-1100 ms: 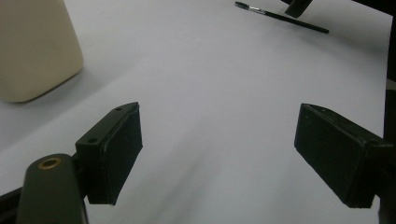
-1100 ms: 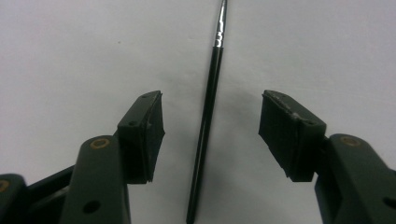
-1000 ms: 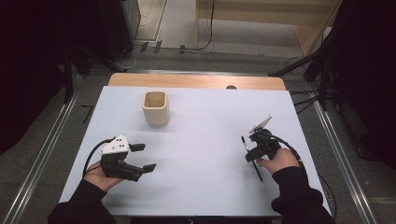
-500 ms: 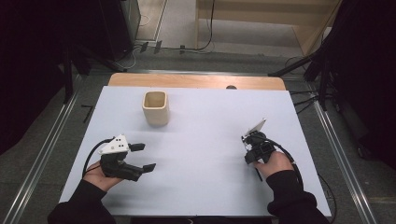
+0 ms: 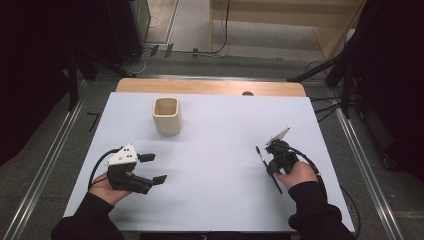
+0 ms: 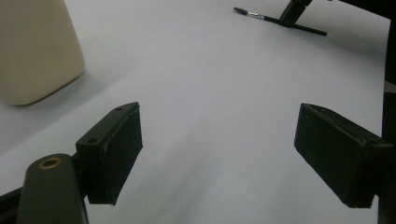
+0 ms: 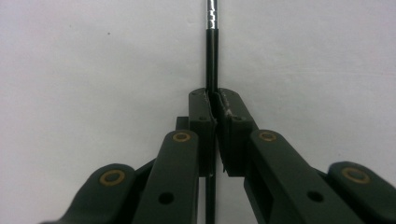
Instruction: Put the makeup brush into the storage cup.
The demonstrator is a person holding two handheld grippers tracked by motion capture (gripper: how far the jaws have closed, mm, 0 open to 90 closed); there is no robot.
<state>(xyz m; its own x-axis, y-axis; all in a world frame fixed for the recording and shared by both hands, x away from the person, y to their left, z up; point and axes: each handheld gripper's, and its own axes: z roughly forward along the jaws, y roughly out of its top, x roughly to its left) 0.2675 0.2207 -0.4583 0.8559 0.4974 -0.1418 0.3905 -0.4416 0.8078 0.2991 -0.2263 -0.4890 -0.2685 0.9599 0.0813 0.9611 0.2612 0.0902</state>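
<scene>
A thin black brush [image 5: 270, 175] with a silver collar lies flat on the white table [image 5: 220, 150] at the right. My right gripper [image 5: 271, 164] points down at it. Its jaws have just been closing, and they are now shut on the brush handle [image 7: 211, 56], which runs straight out between the pads of the right gripper [image 7: 215, 100]. My left gripper [image 5: 156, 168] rests in a hand at the lower left, open, with nothing between the jaws of the left gripper [image 6: 219, 144]. A beige cup [image 5: 166, 116] stands upright at the back left.
The cup [image 6: 37, 46] is close on the left in the left gripper view, and the brush [image 6: 261, 17] lies far across bare table. A wooden strip [image 5: 210, 86] borders the table's far edge. Metal rails [image 5: 50, 150] run along both sides.
The right gripper's jaws have closed onto the brush handle, and the gripper has tipped a little. The left gripper and the cup have not moved.
</scene>
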